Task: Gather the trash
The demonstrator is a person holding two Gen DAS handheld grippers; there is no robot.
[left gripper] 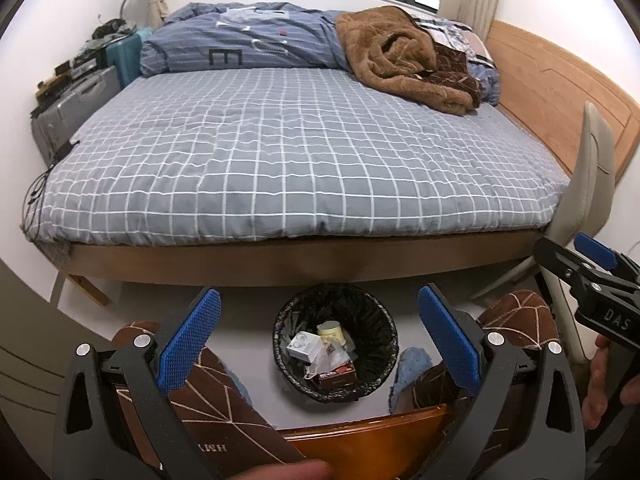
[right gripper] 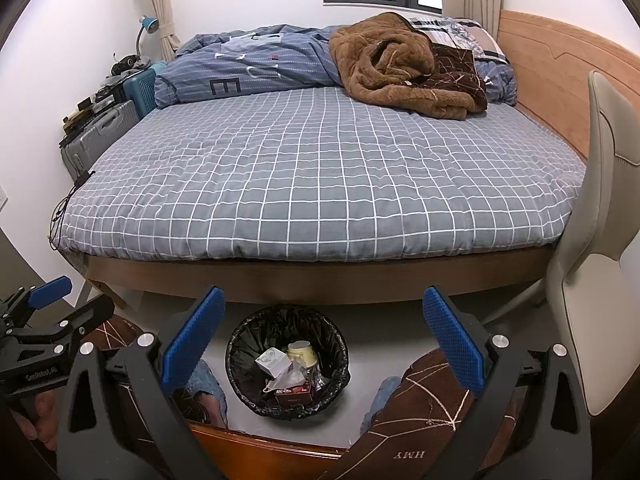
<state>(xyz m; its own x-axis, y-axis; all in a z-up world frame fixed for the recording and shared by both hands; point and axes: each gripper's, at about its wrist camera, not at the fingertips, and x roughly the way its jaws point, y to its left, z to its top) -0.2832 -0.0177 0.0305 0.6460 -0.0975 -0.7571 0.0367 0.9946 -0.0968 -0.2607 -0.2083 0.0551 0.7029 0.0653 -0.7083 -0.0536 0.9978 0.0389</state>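
A round trash bin with a black liner (left gripper: 335,342) (right gripper: 286,364) stands on the floor in front of the bed. It holds several pieces of trash (left gripper: 326,354) (right gripper: 289,372): a yellow cup, a white box, clear wrapping, a dark red box. My left gripper (left gripper: 320,344) is open and empty, its blue pads either side of the bin, above it. My right gripper (right gripper: 323,346) is open and empty too, held beside the left; it shows at the right edge of the left wrist view (left gripper: 592,268).
A bed with a grey checked cover (left gripper: 288,152) (right gripper: 320,176) fills the middle, with a blue duvet and a brown blanket (left gripper: 400,56) at the back. Suitcases (left gripper: 80,100) stand at the left. A beige chair (right gripper: 592,240) stands at the right. An orange wooden edge (left gripper: 360,444) and the person's knees are below.
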